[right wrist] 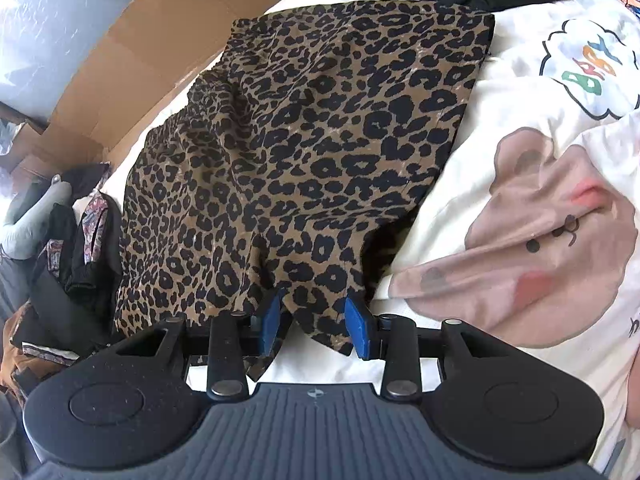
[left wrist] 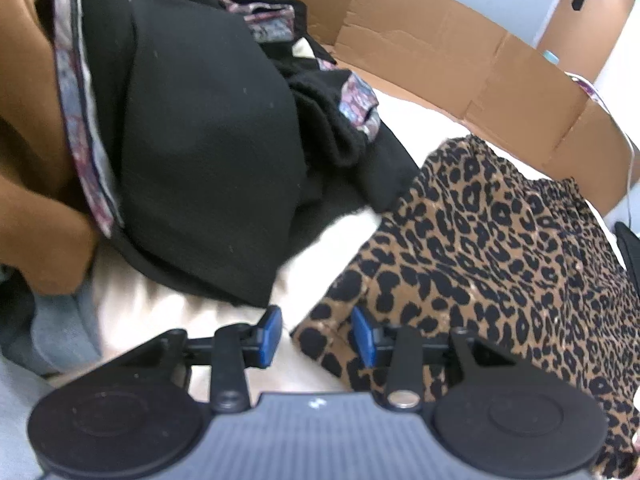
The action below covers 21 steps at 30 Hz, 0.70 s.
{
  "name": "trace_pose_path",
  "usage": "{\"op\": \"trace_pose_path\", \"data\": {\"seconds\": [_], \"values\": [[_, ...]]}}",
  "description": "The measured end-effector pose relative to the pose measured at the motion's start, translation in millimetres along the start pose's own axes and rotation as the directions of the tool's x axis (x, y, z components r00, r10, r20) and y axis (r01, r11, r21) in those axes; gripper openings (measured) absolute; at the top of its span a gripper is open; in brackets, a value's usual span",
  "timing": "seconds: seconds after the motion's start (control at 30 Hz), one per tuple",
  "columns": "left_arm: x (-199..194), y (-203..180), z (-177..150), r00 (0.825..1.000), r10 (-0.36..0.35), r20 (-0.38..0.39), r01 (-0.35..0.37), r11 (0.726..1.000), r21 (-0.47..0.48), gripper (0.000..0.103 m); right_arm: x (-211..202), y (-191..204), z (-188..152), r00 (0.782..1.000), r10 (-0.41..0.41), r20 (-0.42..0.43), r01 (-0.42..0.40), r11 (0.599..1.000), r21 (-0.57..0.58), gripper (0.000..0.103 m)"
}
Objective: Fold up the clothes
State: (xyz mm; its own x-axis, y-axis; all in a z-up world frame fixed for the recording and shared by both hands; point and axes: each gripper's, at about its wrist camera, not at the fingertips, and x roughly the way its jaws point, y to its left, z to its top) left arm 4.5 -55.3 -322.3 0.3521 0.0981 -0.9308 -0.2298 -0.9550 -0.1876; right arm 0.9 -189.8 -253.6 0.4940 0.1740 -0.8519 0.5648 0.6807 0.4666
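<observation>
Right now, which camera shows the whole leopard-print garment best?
The right wrist view: the leopard-print garment lies nearly whole on the white bedding, top edge to near corner. The left wrist view catches only one side of it, cut off at the frame's right edge.

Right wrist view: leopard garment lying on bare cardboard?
No, the leopard garment lies on white bedding; the cardboard is beside it.

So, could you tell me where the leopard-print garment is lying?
The leopard-print garment lies on the white bedding, black clothes pile to its left, cardboard behind.
</observation>
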Motion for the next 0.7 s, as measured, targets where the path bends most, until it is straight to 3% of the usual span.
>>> {"op": "trace_pose_path", "data": {"seconds": [0.13,0.23,0.37,0.53,0.6,0.7], "values": [[13.2,-3.7,-7.2,0.999,0.015,0.039,-0.017,0.999,0.041,0.041,5.3,0.6,-8.7,1.000,0.000,-0.016,0.000,1.000,0.000,0.043],[14.9,-13.9,-11.9,0.996,0.018,0.087,-0.033,0.985,0.172,0.043,7.5,2.7,-12.7,1.000,-0.001,-0.022,0.001,1.000,-0.003,0.043],[14.1,-13.6,-16.2,0.994,0.003,0.112,-0.028,0.975,0.222,0.043,9.1,4.5,-14.2,1.000,-0.002,-0.026,0.001,1.000,-0.010,0.043],[3.1,-4.7,-17.2,0.995,-0.023,0.101,-0.002,0.972,0.236,0.035,7.9,8.3,-13.7,1.000,0.007,-0.022,-0.007,1.000,-0.018,0.043],[-3.7,2.2,-14.9,0.995,-0.045,0.085,0.027,0.979,0.202,0.027,7.4,11.1,-13.4,1.000,0.015,-0.021,-0.015,0.999,-0.030,0.043],[-13.7,12.5,-12.3,0.990,-0.106,0.089,0.085,0.973,0.214,0.024,7.6,16.2,-13.1,0.999,0.031,-0.021,-0.032,0.998,-0.045,0.043]]}}
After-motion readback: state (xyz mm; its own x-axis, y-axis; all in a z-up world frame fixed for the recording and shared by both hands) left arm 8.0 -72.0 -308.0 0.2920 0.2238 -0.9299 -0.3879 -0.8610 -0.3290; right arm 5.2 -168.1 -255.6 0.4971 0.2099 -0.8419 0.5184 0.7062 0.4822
